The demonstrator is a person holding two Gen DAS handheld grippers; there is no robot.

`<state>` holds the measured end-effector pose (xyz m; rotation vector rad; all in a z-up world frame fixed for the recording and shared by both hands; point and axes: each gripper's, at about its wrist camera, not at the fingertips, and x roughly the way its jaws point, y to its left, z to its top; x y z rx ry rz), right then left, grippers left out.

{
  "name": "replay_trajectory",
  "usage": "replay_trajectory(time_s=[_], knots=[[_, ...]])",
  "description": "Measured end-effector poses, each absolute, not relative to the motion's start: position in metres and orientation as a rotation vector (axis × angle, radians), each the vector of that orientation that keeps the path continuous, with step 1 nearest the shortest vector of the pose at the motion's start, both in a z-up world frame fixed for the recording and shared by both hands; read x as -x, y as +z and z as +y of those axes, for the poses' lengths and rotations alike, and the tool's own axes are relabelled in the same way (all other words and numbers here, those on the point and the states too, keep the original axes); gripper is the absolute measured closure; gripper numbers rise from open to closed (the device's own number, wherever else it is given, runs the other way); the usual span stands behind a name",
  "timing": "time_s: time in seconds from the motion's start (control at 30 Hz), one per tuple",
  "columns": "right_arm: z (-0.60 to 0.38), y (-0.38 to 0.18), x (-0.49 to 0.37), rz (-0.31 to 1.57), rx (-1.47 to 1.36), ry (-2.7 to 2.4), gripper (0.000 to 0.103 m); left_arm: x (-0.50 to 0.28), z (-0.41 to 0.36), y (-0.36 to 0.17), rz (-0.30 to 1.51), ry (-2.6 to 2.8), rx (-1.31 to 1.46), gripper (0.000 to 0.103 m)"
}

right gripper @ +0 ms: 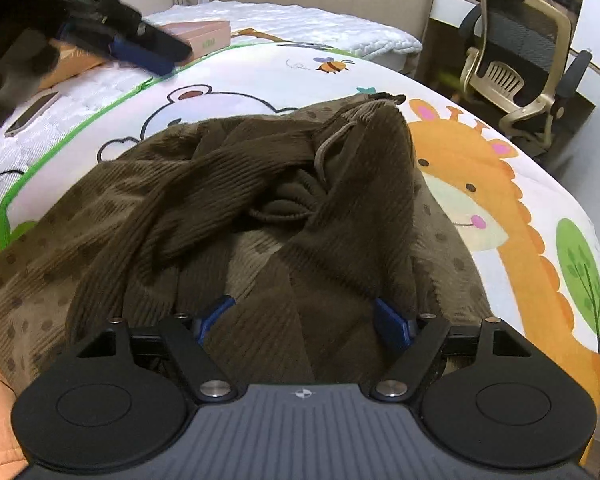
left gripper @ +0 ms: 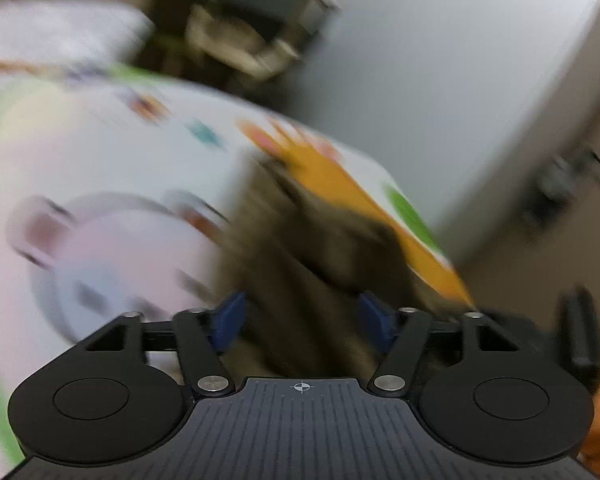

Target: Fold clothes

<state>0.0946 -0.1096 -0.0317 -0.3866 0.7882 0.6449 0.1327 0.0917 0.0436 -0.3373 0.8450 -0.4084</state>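
Both your grippers stand released, jaws spread wide. Brown corduroy garment (right gripper: pixel 260 208) lies crumpled on the cartoon-print bed cover (right gripper: pixel 500 208), directly under your right gripper (right gripper: pixel 306 322). Left gripper (left gripper: pixel 304 320) view is motion-blurred.

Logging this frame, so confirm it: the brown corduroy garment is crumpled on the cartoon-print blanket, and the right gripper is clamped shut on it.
One detail is wrong. The right gripper is not clamped shut: the right wrist view shows its blue fingers spread wide apart, open, with the cloth lying between them. The rest stands: the brown corduroy garment is crumpled on the cartoon-print blanket.
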Motion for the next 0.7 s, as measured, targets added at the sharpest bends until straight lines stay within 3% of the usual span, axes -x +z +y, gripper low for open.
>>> replay_trajectory(time_s=[0.13,0.17,0.2,0.27,0.37,0.53,0.63,0.7], knots=[[-0.111,-0.039,-0.083,0.765,0.415,0.645,0.026,-0.134,0.035,0.011,0.953,-0.464,0.231,0.017],[-0.111,-0.040,-0.081,0.753,0.429,0.641,0.031,-0.137,0.028,0.001,0.968,-0.456,0.196,0.032],[-0.110,-0.041,-0.079,0.740,0.446,0.637,0.053,-0.140,0.023,-0.007,0.963,-0.443,0.134,0.070],[-0.108,-0.039,-0.078,0.709,0.507,0.616,0.091,-0.135,0.018,-0.009,0.899,-0.431,-0.023,0.093],[-0.114,-0.025,-0.081,0.624,0.609,0.559,0.097,-0.135,0.045,0.019,0.810,-0.387,-0.089,0.095],[-0.154,0.007,-0.150,0.404,0.736,0.217,0.098,-0.167,0.129,0.060,0.619,-0.063,-0.142,0.095],[-0.178,0.005,-0.209,0.344,0.768,0.006,0.098,-0.198,0.184,0.047,0.633,0.114,-0.093,0.095],[-0.189,0.000,-0.245,0.421,0.694,-0.015,0.098,-0.212,0.203,0.025,0.686,0.159,-0.069,0.095]])
